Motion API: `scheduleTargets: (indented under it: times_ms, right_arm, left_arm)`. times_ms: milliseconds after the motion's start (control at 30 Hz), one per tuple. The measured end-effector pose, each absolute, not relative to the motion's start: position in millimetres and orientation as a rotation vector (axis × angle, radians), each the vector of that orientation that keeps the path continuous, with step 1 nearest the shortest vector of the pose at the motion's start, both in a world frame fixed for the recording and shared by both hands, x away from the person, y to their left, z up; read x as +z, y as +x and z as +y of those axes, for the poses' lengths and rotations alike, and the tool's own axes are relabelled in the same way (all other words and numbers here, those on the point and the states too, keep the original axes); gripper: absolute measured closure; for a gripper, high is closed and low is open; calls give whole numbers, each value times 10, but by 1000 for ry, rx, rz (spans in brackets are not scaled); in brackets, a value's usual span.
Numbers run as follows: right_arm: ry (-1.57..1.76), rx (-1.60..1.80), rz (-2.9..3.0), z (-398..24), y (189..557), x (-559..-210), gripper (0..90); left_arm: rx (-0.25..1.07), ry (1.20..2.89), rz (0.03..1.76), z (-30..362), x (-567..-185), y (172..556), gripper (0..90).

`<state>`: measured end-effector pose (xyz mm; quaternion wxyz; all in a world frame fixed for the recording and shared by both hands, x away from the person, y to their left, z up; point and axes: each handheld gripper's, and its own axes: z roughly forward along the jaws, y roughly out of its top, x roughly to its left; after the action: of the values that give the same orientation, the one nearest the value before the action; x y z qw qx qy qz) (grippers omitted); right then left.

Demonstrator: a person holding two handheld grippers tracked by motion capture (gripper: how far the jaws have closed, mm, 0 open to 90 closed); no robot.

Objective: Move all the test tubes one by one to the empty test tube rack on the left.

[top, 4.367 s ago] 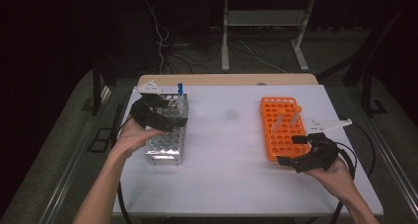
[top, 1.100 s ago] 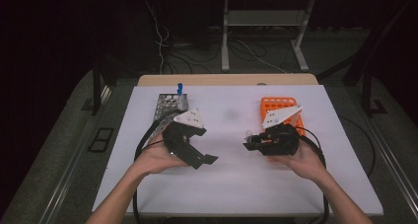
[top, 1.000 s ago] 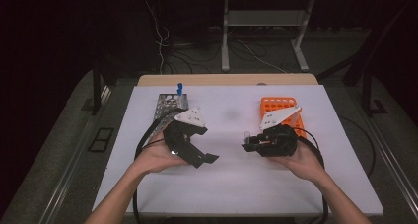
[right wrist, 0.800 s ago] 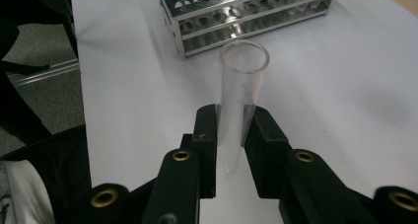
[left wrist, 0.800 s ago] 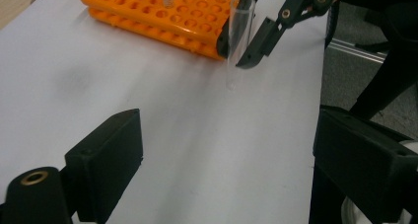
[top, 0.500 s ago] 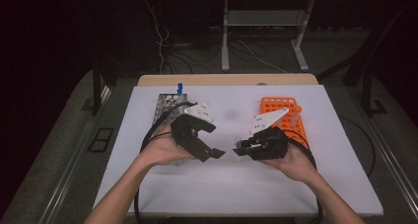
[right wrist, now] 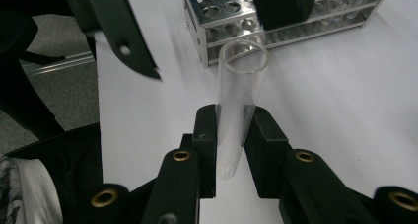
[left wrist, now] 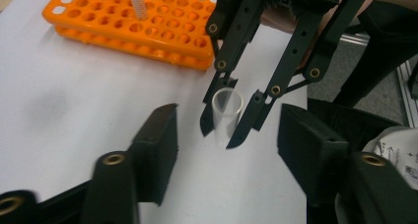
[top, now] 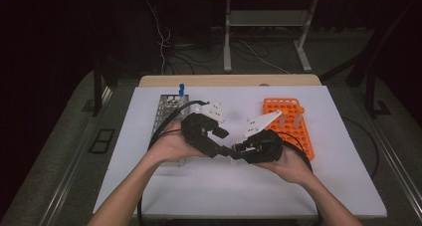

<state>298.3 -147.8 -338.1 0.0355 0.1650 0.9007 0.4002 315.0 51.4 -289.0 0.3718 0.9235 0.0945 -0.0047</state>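
My right gripper (right wrist: 234, 125) is shut on a clear, empty test tube (right wrist: 241, 95), gripped near its rounded bottom with the open mouth pointing away. In the left gripper view that tube (left wrist: 226, 113) hangs between the right gripper's fingertips (left wrist: 207, 128) above the white table. My left gripper (left wrist: 227, 128) faces it with its jaws apart on either side and not touching the tube; they have just been closing. From above, the left gripper (top: 225, 145) and the right gripper (top: 235, 150) meet tip to tip at the table's middle.
An orange tube rack (top: 288, 121) with a few tubes stands at the right. At the left is a metal rack (top: 166, 116) with a blue-capped tube (top: 181, 89) at its far end. White table (top: 224, 191) lies in front of the hands.
Both hands have come together toward the table's middle, so the grippers now meet. The left gripper's jaws have narrowed around the tube that the right gripper holds.
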Motion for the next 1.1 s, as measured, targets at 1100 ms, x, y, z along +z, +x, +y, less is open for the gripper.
scheduleTargets:
  times_ms: [1100]
  right_arm:
    - [563, 1301, 2735, -1485, 2973, -3424, 489]
  left_arm:
    - [-61, 2410, 234, 580, -2887, 3290, 750]
